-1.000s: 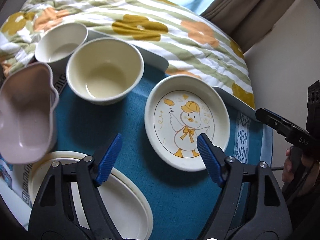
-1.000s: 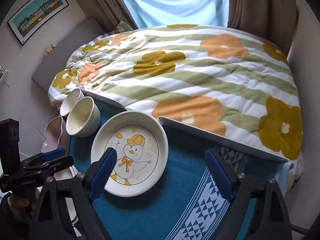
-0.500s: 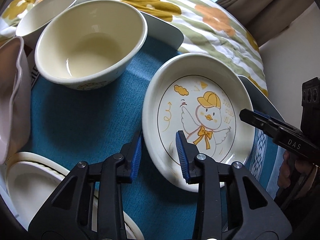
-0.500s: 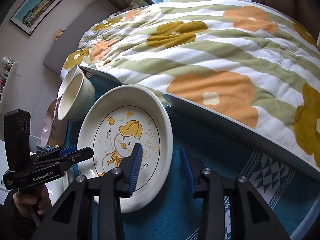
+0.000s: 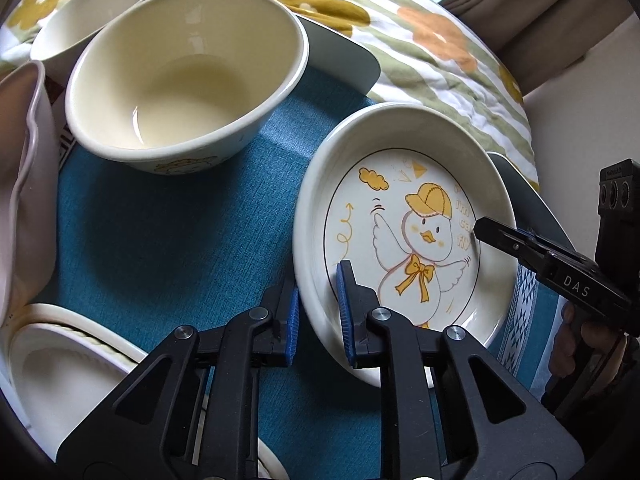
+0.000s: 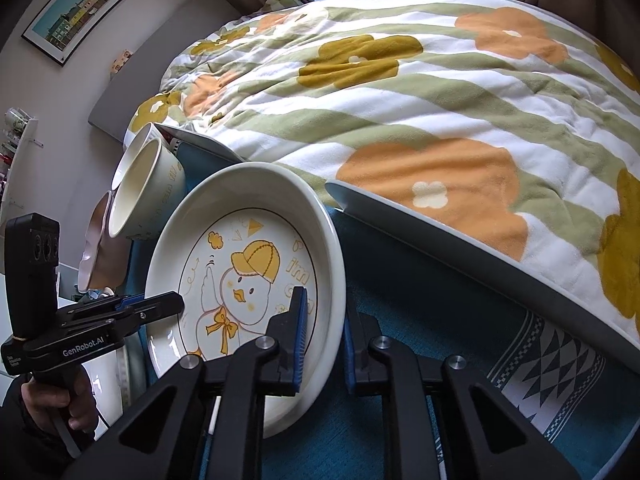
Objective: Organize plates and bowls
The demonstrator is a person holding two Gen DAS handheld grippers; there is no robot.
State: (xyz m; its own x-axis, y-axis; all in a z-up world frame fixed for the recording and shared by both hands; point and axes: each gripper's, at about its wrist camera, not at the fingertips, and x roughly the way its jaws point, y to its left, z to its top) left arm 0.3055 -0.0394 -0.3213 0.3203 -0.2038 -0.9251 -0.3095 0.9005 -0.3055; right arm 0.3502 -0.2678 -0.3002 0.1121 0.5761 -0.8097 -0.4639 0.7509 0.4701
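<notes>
Now both claws pinch opposite rims of the round duck plate (image 5: 404,216), right edge raised.

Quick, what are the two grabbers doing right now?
Left gripper: just closed, pinching the near rim of the duck plate.
Right gripper: just closed, pinching the same plate's opposite rim.

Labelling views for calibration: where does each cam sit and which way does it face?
Left wrist: on the left gripper, facing steeply down at the duck plate; right gripper and its hand show.
Right wrist: on the right gripper, facing down and across to the quilt; left gripper shows.
Shared: plate, both grippers shut on opposite rims, cream bowl.
</notes>
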